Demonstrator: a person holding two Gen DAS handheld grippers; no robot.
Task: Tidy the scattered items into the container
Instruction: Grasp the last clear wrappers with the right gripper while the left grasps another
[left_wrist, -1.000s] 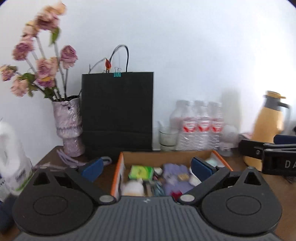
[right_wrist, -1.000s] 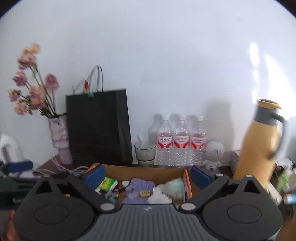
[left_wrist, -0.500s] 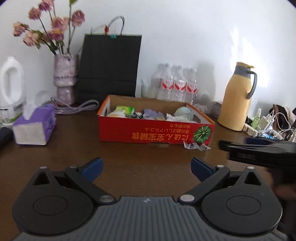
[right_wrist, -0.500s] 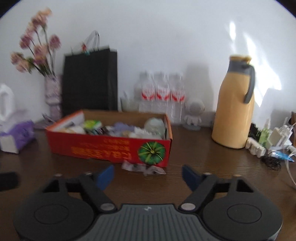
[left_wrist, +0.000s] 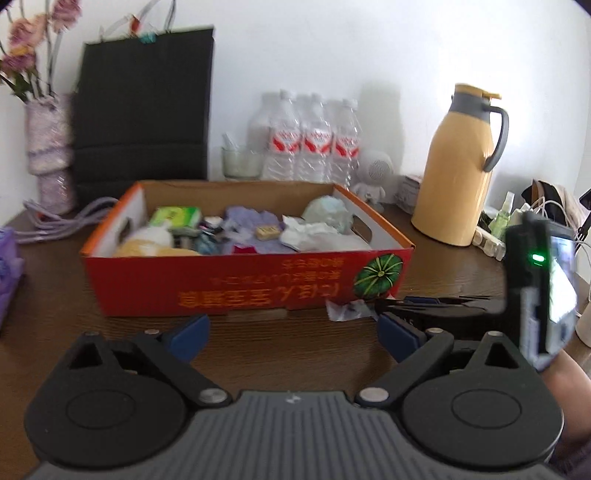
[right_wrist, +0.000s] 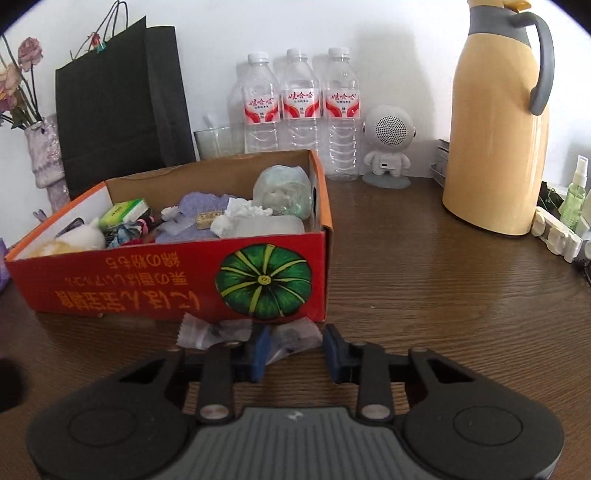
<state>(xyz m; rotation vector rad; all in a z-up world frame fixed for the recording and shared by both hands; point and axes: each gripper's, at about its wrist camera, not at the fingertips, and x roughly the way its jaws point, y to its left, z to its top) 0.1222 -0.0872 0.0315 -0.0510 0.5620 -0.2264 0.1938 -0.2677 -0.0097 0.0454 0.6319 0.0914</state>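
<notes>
A red cardboard box (right_wrist: 147, 288) with a green pumpkin print sits on the brown table and holds several items: tissues, a green packet, purple cloth. It also shows in the left wrist view (left_wrist: 221, 288). Crumpled clear wrappers (right_wrist: 295, 338) lie on the table against the box's front right corner, also seen in the left wrist view (left_wrist: 345, 310). My right gripper (right_wrist: 295, 354) is partly open, low on the table, its jaws on either side of one wrapper. My left gripper (left_wrist: 291, 336) is wide open and empty, in front of the box.
A yellow thermos jug (right_wrist: 495, 122) stands at the right. Three water bottles (right_wrist: 299, 107), a small white robot speaker (right_wrist: 388, 147), a glass (right_wrist: 218, 142), a black paper bag (right_wrist: 118, 103) and a flower vase (right_wrist: 46, 158) stand behind the box. Chargers and a spray bottle (right_wrist: 574, 192) are at the far right.
Both grippers pulled back from over the box and came down to table level. The right gripper moved up to the wrappers and narrowed its jaws around one.
</notes>
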